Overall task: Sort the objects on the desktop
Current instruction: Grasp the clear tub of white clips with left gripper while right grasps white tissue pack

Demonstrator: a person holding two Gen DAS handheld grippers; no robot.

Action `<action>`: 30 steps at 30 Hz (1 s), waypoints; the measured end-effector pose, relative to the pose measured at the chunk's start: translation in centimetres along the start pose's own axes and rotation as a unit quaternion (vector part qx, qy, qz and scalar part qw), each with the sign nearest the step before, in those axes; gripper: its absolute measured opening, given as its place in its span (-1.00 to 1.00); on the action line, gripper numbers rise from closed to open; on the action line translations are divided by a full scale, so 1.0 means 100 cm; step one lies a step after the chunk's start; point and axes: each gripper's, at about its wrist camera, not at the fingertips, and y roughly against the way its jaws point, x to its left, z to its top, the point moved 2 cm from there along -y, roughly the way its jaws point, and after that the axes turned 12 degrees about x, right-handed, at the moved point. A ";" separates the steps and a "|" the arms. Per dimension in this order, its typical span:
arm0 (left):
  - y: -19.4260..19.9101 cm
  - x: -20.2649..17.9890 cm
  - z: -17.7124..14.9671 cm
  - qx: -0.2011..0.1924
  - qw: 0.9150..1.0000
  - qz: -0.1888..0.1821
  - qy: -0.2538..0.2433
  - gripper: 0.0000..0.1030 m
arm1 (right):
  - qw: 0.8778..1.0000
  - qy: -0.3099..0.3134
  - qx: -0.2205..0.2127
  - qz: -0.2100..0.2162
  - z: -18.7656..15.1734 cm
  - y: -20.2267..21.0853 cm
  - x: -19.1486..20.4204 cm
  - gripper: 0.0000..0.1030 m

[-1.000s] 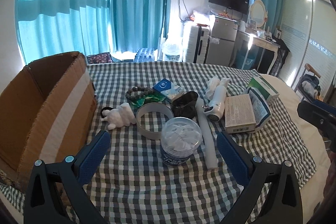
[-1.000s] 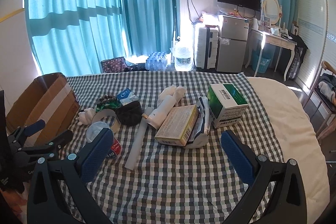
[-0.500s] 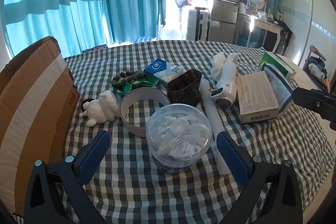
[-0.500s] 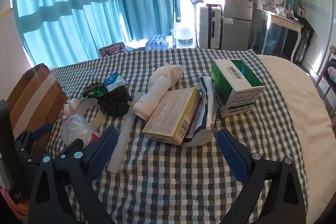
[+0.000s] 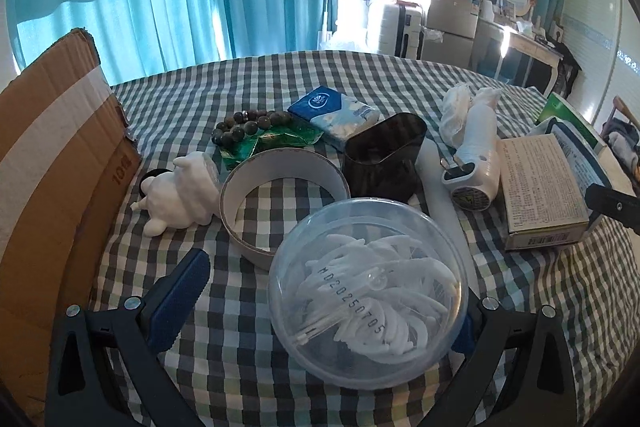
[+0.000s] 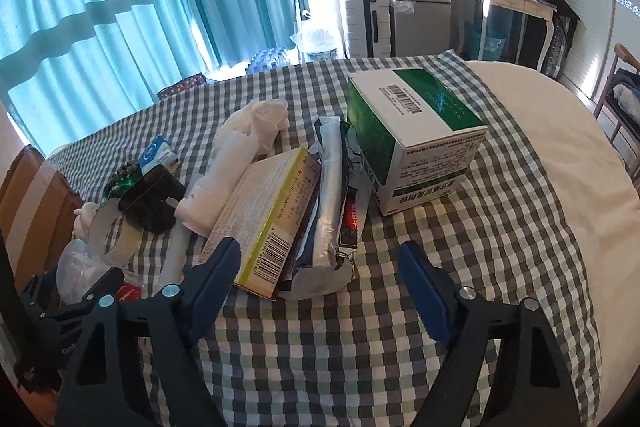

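A clear round tub of white floss picks (image 5: 368, 291) stands on the checked cloth between the fingers of my left gripper (image 5: 324, 303). That gripper is open: its left pad (image 5: 180, 291) is well clear of the tub and its right pad is hidden behind it. My right gripper (image 6: 320, 285) hovers low over the near end of a yellow-edged box (image 6: 272, 211) and a stack of foil packets (image 6: 332, 211). Its jaws are closing, with the packets' end between them and neither pad pressing.
An open cardboard box (image 5: 52, 163) stands at the left. Behind the tub lie a tape roll (image 5: 280, 167), a white figurine (image 5: 176, 195), a black holder (image 5: 384, 155), a white bottle (image 5: 476, 163), beads (image 5: 244, 127) and a tissue pack (image 5: 336, 111). A green-white carton (image 6: 412, 131) sits right.
Both grippers have sunk and come closer to the table. The tub now fills the space between the left fingers. The right fingers have drawn closer together near the yellow-edged box.
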 end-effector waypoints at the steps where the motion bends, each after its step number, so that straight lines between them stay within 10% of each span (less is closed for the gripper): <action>1: -0.002 0.001 0.000 0.002 1.000 -0.003 0.002 1.00 | 1.000 0.000 0.002 -0.004 0.001 -0.004 -0.001 0.41; 6: -0.003 -0.001 0.001 0.000 1.000 -0.001 -0.002 0.98 | 1.000 -0.004 0.005 -0.004 0.006 -0.016 -0.006 0.15; 10: -0.004 -0.004 0.001 0.003 1.000 -0.023 -0.009 0.55 | 1.000 0.009 0.022 0.001 0.005 -0.023 -0.003 -0.50; 13: 0.002 -0.006 0.001 -0.004 1.000 -0.018 -0.017 0.25 | 1.000 0.018 0.021 -0.006 0.004 -0.019 0.001 -0.57; 30: 0.050 -0.006 0.012 -0.024 0.999 0.005 -0.031 0.24 | 0.997 -0.018 -0.045 -0.054 0.001 0.048 -0.004 -0.64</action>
